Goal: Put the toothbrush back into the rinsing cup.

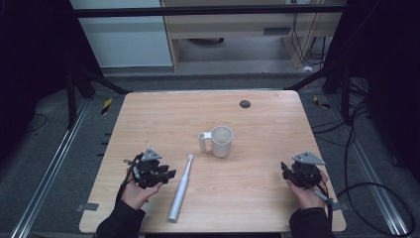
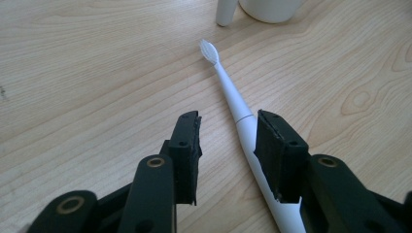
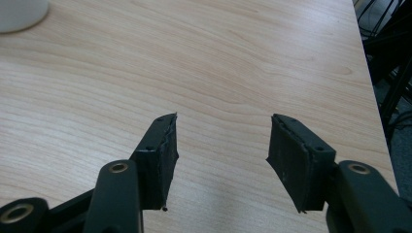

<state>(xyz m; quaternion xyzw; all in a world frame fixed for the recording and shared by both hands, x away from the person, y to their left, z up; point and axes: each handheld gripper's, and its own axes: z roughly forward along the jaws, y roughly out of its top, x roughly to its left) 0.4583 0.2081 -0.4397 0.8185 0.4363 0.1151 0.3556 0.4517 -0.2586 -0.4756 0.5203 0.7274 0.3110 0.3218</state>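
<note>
A white electric toothbrush (image 1: 181, 187) lies flat on the wooden table (image 1: 257, 196), on the near left part of it, its bristled head pointing away from the person toward the cup and its thick handle end close to the near edge. In the left gripper view the toothbrush (image 2: 236, 111) runs up from under the right-hand jaw, with the small brush head lying on bare wood just short of the cup's handle.

Beyond the brush head stands a white cup (image 1: 221, 141), upright with its mouth open, near the middle of the table. A straight tubular handle (image 1: 203, 142) sits on its left side. The brush head is near that handle but not touching it.

The left gripper (image 1: 167, 174) is held just beside the toothbrush, to its left, low over the table. Its 2 jaws stand apart with bare wood between them, and the toothbrush passes beneath or behind the right-hand one; no contact can be told.

The right gripper (image 1: 285, 171) hovers well apart from both things, near the table's right edge. In its own view the right gripper (image 3: 221, 162) has its 2 jaws spread wide over empty wood, gripping nothing.

A small dark round disc (image 1: 244, 103) sits near the far edge of the table.
</note>
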